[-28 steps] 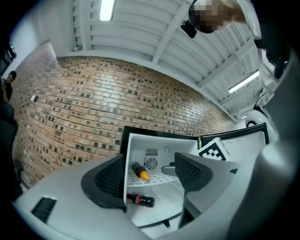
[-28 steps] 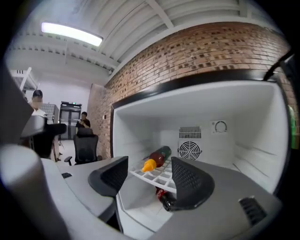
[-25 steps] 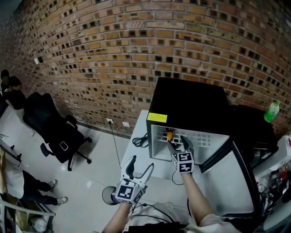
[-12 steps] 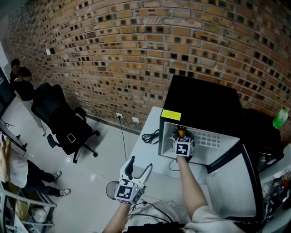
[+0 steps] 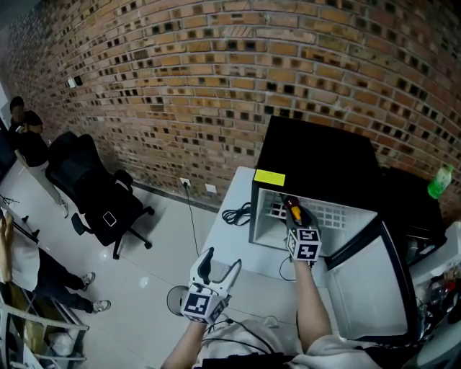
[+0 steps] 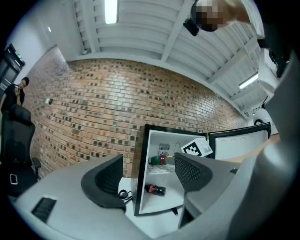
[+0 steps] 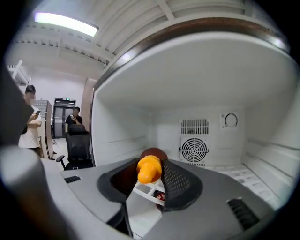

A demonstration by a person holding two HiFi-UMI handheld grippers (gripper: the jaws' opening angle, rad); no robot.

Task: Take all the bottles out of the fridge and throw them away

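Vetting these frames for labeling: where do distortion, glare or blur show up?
Head view: brick wall bows, evenly lit, sharp. Left gripper view: dark fisheye corners, ceiling lamp glares, open left claw looks soft. Right gripper view: fridge interior bright; bottle in the shut right claw slightly blurred.

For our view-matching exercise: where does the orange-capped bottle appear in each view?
Head view: orange-capped bottle at the fridge mouth, right of centre.
Left gripper view: mid-frame, on the upper shelf.
Right gripper view: centre, gripped by the right gripper.
Shared landmark: the fridge's white interior.
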